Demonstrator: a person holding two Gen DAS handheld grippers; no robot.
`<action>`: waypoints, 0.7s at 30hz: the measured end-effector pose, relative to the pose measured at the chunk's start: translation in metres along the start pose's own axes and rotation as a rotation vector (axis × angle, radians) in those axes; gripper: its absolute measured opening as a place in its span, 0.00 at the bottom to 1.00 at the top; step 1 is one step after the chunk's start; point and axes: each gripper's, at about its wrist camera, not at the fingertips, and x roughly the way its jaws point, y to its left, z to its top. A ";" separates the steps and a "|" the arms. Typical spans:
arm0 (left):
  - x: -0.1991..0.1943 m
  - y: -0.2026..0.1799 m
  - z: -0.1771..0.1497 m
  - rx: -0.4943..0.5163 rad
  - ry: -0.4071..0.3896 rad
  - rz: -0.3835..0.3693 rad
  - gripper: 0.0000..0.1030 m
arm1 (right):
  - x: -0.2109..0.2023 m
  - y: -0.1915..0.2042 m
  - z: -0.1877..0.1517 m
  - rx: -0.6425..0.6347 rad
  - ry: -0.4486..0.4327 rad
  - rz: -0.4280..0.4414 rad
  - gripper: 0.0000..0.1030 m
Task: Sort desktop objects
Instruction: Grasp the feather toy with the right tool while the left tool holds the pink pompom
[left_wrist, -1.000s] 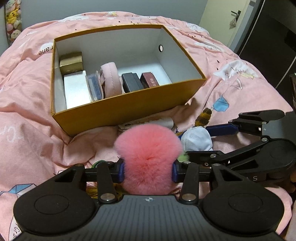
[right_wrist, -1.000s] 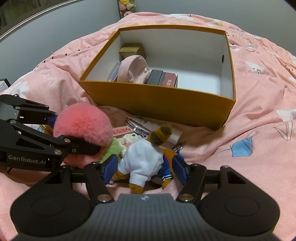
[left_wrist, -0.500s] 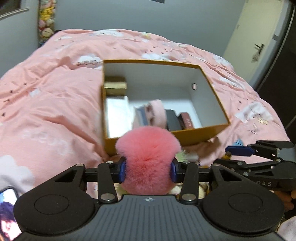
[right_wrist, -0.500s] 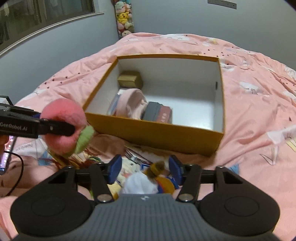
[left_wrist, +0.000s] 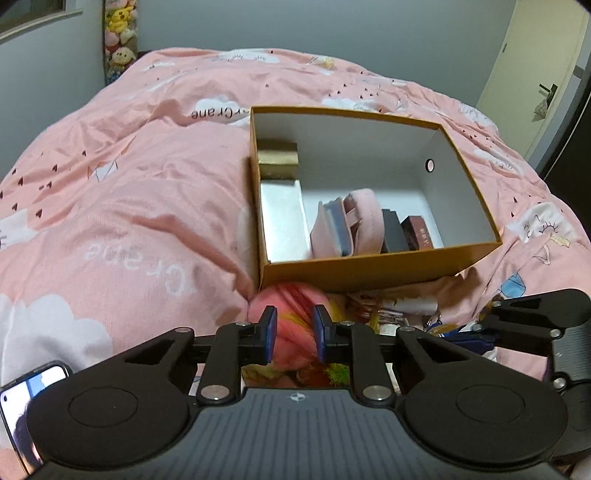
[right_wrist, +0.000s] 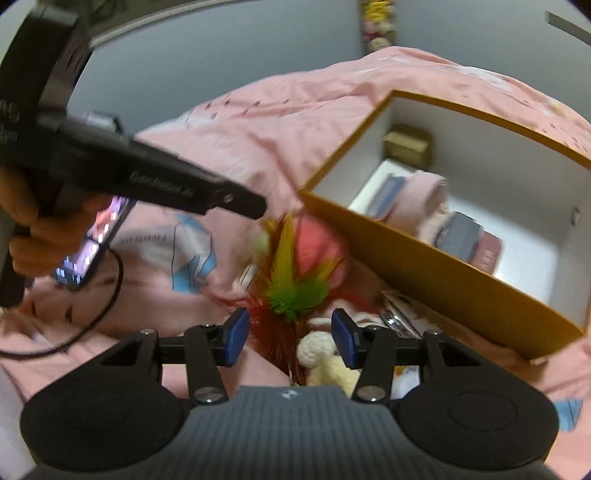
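Pom-pom (right_wrist: 321, 251), pink with a feather tail (right_wrist: 295, 291): half a second ago it filled my left claw (left_wrist: 294, 332). It now lies on the bed (left_wrist: 129, 203), touching the near corner of the orange box (left_wrist: 354, 273) from outside. The left claw's jaws are closing on a narrow gap. In the right wrist view its tip stands clear of the fluff, so I judge that nothing is gripped. My right claw (right_wrist: 290, 332) is held about half open over the feathers and a cream knitted toy (right_wrist: 317, 347), with its pads pressing on neither. The white doll that it straddled a second ago is out of its view. The pom-pom evidently slipped short of the box, so it needs a fresh grasp before it can go in.
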 end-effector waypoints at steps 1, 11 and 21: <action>0.001 0.001 0.000 -0.001 0.004 0.004 0.23 | 0.003 -0.002 0.001 0.001 0.008 0.008 0.51; 0.011 0.004 -0.007 -0.013 0.029 0.052 0.23 | 0.054 -0.009 0.010 0.059 0.086 0.026 0.44; 0.011 0.006 -0.009 0.004 0.005 0.077 0.33 | 0.033 -0.026 0.009 0.202 -0.011 0.013 0.00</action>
